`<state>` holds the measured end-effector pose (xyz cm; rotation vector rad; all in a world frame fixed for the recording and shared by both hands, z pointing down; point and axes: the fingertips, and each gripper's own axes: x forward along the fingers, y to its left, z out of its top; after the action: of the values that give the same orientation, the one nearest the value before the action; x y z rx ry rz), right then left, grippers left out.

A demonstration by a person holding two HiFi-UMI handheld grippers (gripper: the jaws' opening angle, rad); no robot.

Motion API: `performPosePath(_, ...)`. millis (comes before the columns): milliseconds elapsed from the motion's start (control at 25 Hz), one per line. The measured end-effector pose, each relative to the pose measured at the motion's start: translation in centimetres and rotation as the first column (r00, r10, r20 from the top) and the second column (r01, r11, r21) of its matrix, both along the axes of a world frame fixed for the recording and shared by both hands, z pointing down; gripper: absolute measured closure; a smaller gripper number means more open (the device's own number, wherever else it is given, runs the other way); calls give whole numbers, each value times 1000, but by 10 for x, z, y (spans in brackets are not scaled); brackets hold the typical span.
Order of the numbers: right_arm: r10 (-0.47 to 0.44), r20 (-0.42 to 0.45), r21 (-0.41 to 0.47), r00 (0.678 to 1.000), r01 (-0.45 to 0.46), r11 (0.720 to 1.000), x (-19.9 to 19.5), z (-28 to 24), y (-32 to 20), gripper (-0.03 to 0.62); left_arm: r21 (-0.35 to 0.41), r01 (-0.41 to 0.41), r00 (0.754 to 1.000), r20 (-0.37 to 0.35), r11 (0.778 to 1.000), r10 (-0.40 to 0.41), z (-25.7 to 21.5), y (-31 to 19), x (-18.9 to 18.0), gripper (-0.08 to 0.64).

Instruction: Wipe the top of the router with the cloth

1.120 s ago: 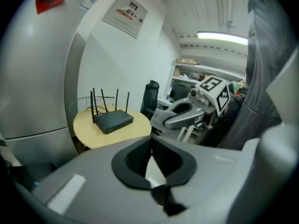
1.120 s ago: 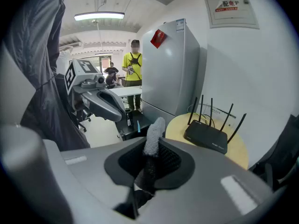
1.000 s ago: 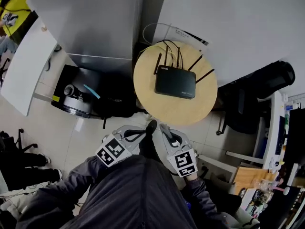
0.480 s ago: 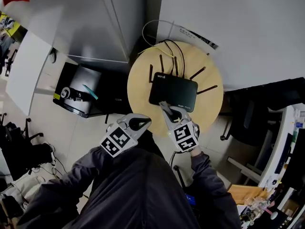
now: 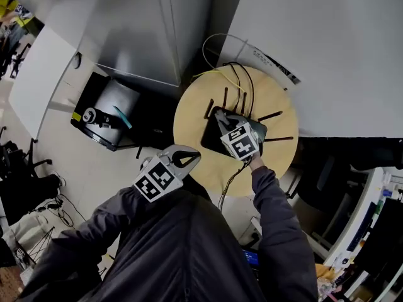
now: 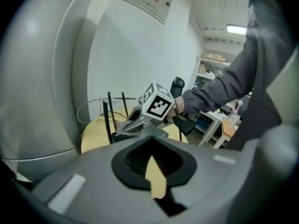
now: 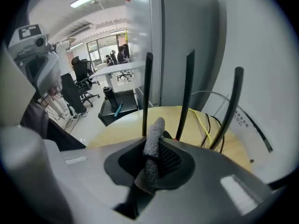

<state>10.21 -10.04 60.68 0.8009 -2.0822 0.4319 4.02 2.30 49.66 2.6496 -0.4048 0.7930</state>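
A black router [image 5: 212,137] with several upright antennas [image 7: 147,92] lies on a round wooden table [image 5: 195,112]. My right gripper [image 5: 224,119] is over the router's top, shut on a grey cloth [image 7: 153,148] that stands up between its jaws. The router's body is mostly hidden under the gripper and its marker cube. My left gripper [image 5: 196,158] hangs off the table's near-left edge, shut and holding nothing. In the left gripper view my right gripper [image 6: 120,130] sits low over the router beside an antenna [image 6: 110,120].
A yellow cable [image 5: 236,80] and black cables run off the table's far side toward the white wall [image 5: 327,49]. A grey cabinet [image 5: 138,30] stands to the left. A black box [image 5: 107,115] sits on the floor beside it.
My right gripper has moved forward from the table's near edge onto the router's top. The left gripper has stayed by the table's near-left edge.
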Motion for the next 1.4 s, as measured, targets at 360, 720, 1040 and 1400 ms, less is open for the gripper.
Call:
performPosePath(360,-121,-143,-68,982,112,991,-8,43,-22,554,-22,79,997,-8,997,-79,-1,-10,-29,560)
performPosePath(720,-259,-48,-152,965,250,956,-42,44,87,554,-43,40,999,-27,998,-41,1,-16,-37,560)
performPosePath(1040,-186,12,-170,982,186,968,-38,39,96,554,-35,-16,999,-36,999,14,1,-23,-32,560)
performPosePath(1400,25,-150,-73,988,-36,997,52,45,-21,554,-38,32,999,-27,999,-33,0,-27,-45,560)
